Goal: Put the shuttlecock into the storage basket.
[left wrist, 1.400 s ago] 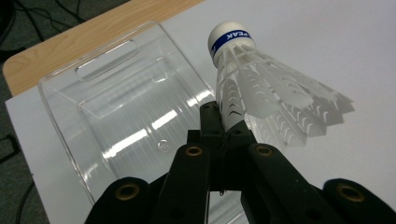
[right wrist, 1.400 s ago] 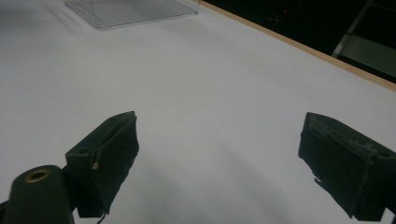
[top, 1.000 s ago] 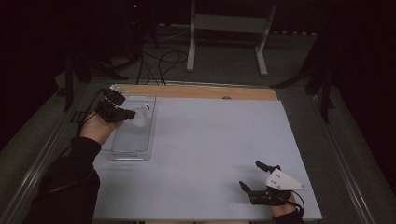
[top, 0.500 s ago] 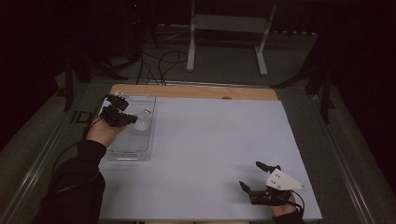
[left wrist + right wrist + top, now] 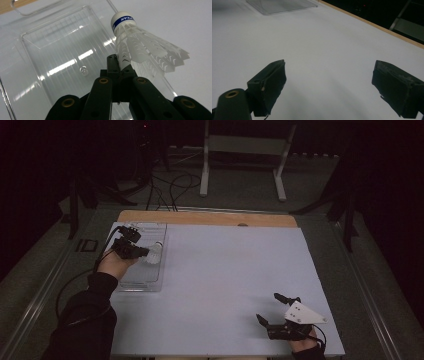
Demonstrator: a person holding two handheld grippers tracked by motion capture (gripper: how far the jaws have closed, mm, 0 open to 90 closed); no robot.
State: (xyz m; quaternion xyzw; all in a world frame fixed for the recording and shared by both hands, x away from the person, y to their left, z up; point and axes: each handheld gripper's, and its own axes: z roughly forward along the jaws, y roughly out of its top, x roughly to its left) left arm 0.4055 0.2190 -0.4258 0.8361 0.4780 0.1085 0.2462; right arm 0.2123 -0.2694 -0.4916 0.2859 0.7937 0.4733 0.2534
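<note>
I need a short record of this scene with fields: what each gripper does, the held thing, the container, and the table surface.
left gripper: shut on the skirt edge of the white feathered shuttlecock with a blue band, holding it above the tray
right gripper: open, nothing between the jaws, low over the sheet near the person's side
container: clear rectangular plastic tray, at the sheet's left side, nothing lying in it
surface: pale white sheet on a wooden table
</note>
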